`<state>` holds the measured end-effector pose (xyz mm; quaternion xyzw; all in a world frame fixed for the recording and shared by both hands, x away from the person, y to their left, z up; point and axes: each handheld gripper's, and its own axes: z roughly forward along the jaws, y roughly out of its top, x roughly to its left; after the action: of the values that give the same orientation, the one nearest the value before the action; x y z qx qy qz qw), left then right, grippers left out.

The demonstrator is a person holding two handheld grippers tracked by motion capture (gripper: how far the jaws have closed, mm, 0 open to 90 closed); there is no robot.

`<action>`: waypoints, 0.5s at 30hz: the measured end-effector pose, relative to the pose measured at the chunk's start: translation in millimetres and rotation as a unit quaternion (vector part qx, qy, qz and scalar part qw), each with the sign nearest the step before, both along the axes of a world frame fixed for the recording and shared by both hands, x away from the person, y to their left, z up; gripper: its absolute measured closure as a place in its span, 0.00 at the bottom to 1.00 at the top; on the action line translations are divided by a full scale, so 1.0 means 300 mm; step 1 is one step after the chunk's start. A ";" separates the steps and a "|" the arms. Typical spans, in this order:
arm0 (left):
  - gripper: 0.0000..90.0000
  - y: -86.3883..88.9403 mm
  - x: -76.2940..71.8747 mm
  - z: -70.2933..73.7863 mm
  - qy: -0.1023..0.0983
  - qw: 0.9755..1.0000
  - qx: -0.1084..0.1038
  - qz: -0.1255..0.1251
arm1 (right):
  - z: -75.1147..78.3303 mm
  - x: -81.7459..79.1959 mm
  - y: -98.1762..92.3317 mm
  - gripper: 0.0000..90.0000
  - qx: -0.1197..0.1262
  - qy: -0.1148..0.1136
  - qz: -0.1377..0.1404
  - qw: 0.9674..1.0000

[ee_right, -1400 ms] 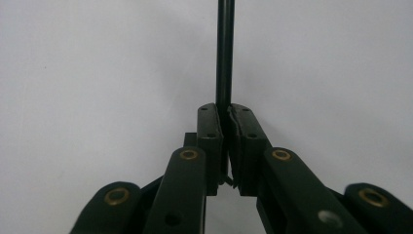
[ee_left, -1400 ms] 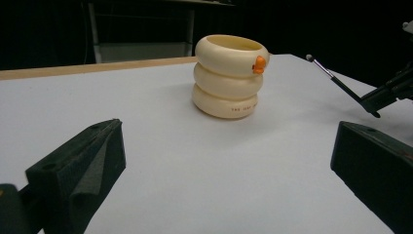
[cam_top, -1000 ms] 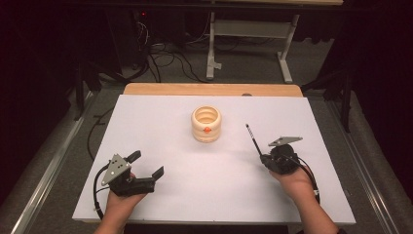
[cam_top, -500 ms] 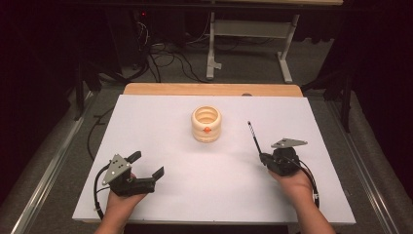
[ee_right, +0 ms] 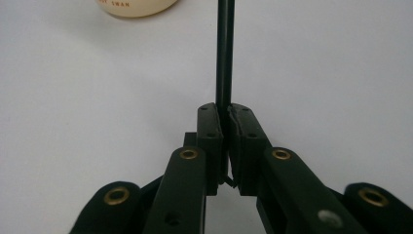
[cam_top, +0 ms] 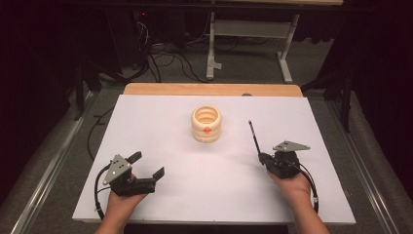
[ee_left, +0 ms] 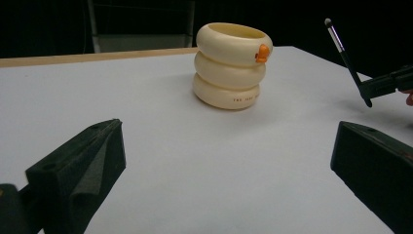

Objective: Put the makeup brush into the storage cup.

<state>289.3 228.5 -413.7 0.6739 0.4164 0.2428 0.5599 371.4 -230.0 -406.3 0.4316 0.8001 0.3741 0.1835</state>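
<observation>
A cream holder (cam_top: 206,123) made of three stacked rings, with a small orange mark on its side, stands upright in the middle of the white tabletop (cam_top: 146,122). At the right, my right gripper (cam_top: 263,158) is shut on the lower end of a thin black stick (cam_top: 253,136) that points up and away. In the right gripper view the stick (ee_right: 225,48) rises from between the pressed pads of the right gripper (ee_right: 225,117), toward the holder's base (ee_right: 139,7). At the near left, my left gripper (cam_top: 147,165) rests open with nothing between its jaws. Its own view has the holder (ee_left: 231,66) ahead and the stick (ee_left: 343,53) at right.
The white sheet lies on a wooden table whose far edge (cam_top: 209,89) shows behind it. Beyond the table are a dark floor with cables (cam_top: 160,58) and a metal stand (cam_top: 248,39). A cable trails from each gripper near the table's front edge.
The right gripper with the stick has drifted slightly toward the near edge. The left gripper and the holder have kept still.
</observation>
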 end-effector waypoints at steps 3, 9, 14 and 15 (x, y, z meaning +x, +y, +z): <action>0.00 0.000 0.000 -0.001 0.000 1.000 0.000 0.000 | 0.000 -0.003 -0.003 0.96 0.003 -0.003 -0.003 1.000; 0.00 0.000 0.000 -0.003 0.002 1.000 0.000 0.000 | -0.002 -0.009 -0.014 0.96 0.015 -0.012 -0.007 1.000; 0.00 -0.001 -0.001 -0.003 0.002 1.000 0.000 0.001 | -0.002 -0.015 -0.016 0.96 0.026 -0.019 -0.008 0.999; 0.00 -0.001 -0.001 -0.003 0.002 1.000 0.000 0.001 | -0.003 -0.016 -0.016 0.96 0.028 -0.022 -0.008 0.999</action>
<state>289.0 228.3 -414.5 0.6739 0.4178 0.2419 0.5592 366.4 -235.0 -407.1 0.4343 0.7816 0.4045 0.1920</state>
